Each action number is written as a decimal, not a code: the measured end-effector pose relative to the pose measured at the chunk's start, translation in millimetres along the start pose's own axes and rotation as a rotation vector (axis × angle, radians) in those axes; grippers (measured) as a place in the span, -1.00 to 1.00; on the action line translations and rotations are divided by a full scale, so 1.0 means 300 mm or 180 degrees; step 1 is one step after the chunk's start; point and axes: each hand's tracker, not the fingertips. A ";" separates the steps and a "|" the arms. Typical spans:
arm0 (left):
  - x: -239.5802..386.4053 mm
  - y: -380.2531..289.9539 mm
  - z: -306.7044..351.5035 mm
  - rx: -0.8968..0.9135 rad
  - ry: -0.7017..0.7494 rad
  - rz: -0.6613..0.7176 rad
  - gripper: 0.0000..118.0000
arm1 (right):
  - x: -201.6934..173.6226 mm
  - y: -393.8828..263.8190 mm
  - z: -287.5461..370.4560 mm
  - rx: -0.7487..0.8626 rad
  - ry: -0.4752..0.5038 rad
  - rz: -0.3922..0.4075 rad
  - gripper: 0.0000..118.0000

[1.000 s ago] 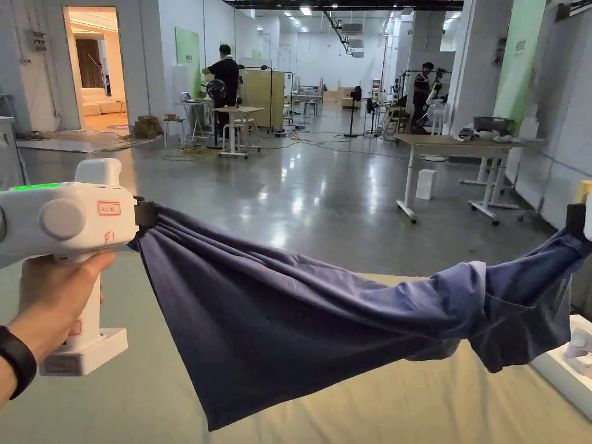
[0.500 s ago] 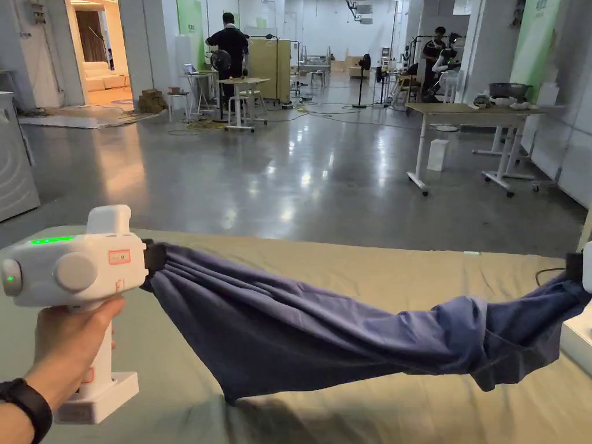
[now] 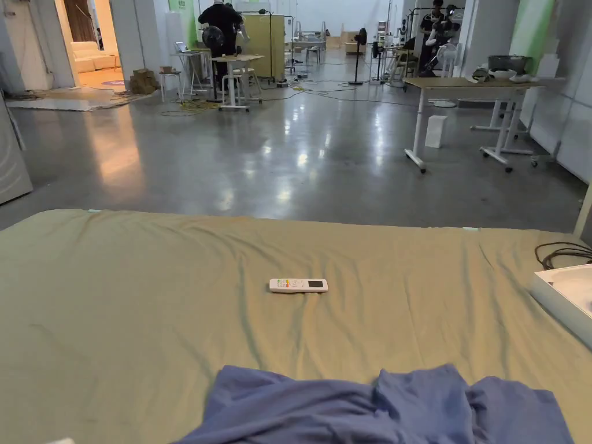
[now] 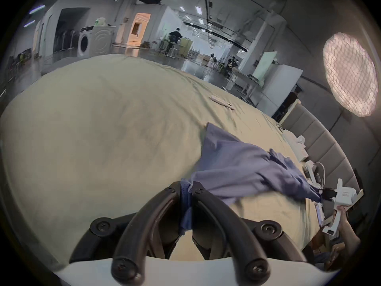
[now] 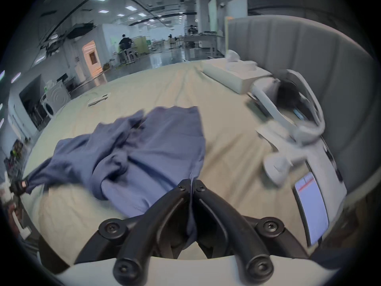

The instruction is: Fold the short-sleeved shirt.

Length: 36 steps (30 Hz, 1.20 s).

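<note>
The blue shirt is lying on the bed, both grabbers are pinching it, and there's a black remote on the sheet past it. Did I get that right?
Almost. The remote is white, not black, as the head view shows. The rest holds: the blue shirt lies on the bed, and the left gripper and right gripper each have their fingers closed on its cloth.

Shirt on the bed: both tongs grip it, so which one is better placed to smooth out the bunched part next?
Likely the right tongs: the shirt lies crumpled just ahead of them, while the left tongs hold a taut corner farther off.
</note>
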 end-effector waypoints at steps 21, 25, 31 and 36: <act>-0.114 -0.234 0.349 0.0071 0.0278 -0.0260 0.23 | 0.179 -0.356 0.311 -0.0121 0.0084 -0.0578 0.59; 0.061 -0.166 0.527 0.0598 0.0119 -0.0662 0.29 | 0.129 -0.291 0.539 0.0657 0.0307 -0.0717 0.59; 0.428 -0.104 0.749 0.1318 -0.0139 -0.1131 0.51 | -0.084 -0.192 0.825 0.1477 0.0644 -0.0141 0.67; 0.563 -0.143 0.785 0.1498 -0.0155 -0.1275 0.51 | -0.229 -0.183 0.918 0.1782 0.0672 0.0273 0.66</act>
